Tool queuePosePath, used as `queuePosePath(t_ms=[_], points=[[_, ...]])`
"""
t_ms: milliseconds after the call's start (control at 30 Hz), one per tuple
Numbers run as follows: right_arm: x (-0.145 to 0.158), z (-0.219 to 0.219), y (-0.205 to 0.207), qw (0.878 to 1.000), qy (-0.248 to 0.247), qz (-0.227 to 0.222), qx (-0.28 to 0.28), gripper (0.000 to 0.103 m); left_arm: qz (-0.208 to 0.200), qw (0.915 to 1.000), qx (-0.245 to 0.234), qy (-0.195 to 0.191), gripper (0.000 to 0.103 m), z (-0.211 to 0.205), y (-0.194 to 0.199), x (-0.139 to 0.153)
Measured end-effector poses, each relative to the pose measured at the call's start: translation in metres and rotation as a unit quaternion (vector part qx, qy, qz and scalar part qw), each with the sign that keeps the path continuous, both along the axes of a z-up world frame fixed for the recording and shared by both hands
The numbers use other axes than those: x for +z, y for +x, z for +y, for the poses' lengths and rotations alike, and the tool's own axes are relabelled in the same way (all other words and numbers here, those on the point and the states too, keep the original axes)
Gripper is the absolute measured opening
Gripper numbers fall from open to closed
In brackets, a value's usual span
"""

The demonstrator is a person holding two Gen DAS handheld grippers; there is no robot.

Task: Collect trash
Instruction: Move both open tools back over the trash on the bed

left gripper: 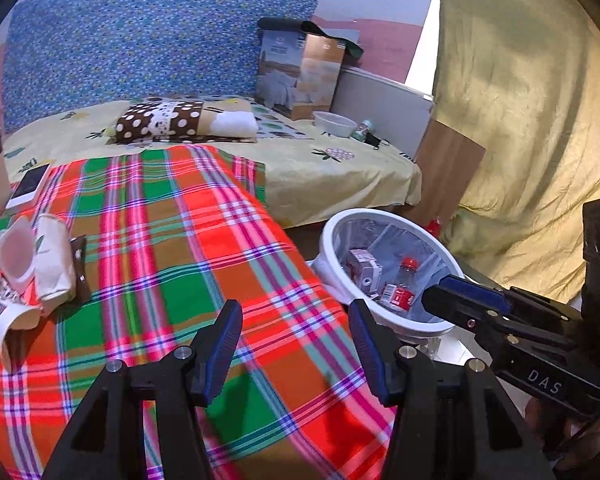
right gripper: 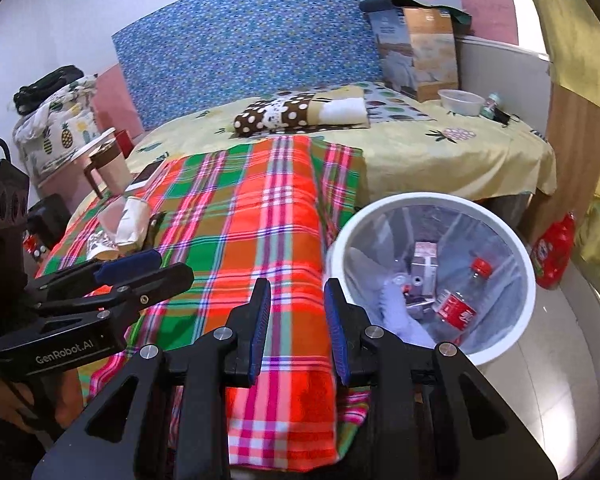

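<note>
Paper cups [left gripper: 32, 276], crumpled, lie in a loose heap near the far left of the plaid cloth [left gripper: 188, 240], and they read as the trash not yet collected. From the fingers outward: left gripper [left gripper: 296, 352] hovers over the cloth with fingers spread wide, nothing between them, only cloth showing through the gap. Right gripper [right gripper: 296, 328] has fingers set narrower, also empty; pads [right gripper: 260, 320] press on nothing. It hangs over the near edge of the cloth, with the white bin [right gripper: 500, 344] just to its right. Seen from the left wrist, the right gripper's tip reaches across the bin's near rim. Bin already holds a clear bottle with red cap and label [right gripper: 460, 304] and a small carton [right gripper: 424, 268], on a thin liner. The relation that matters: the cups lie ahead and well to the left of the left fingers, apart from them, with open cloth between; from the right fingers they are further still, beyond the left gripper. So the left hand is the nearer one, the right being the bin-side hand. The beige cup [left gripper: 54, 260] lies on its side, long axis running roughly away from the camera, its mouth not clearly shown; a dark wrapper [left gripper: 80, 268] sits just beside it. A phone [left gripper: 30, 188] and a mug lie behind, likely not trash. Bed [left gripper: 332, 168] stands beyond, well apart.
</note>
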State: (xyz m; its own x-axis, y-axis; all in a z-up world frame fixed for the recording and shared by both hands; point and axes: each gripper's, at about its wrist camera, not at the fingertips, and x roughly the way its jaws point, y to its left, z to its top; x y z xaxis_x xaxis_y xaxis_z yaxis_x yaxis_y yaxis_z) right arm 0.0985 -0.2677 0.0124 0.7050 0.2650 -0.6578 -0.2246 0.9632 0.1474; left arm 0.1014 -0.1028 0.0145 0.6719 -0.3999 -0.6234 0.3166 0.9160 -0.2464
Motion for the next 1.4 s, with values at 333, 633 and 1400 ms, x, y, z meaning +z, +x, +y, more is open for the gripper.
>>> queuePosePath(t_ms=[333, 633, 1400], points=[[-0.003, 0.022, 0.000, 1.000, 0.002, 0.003, 0.022, 0.037, 0.010, 0.9995, 0.031, 0.000, 0.055, 0.030, -0.010, -0.007], [-0.007, 0.044, 0.002, 0.999, 0.012, 0.000, 0.050, 0.037, 0.011, 0.9967, 0.079, 0.013, 0.055, 0.062, -0.018, -0.014], [-0.012, 0.095, 0.018, 0.992, 0.005, 0.029, 0.124, 0.037, 0.019, 0.9703, 0.241, 0.013, 0.055, 0.174, -0.016, -0.020]])
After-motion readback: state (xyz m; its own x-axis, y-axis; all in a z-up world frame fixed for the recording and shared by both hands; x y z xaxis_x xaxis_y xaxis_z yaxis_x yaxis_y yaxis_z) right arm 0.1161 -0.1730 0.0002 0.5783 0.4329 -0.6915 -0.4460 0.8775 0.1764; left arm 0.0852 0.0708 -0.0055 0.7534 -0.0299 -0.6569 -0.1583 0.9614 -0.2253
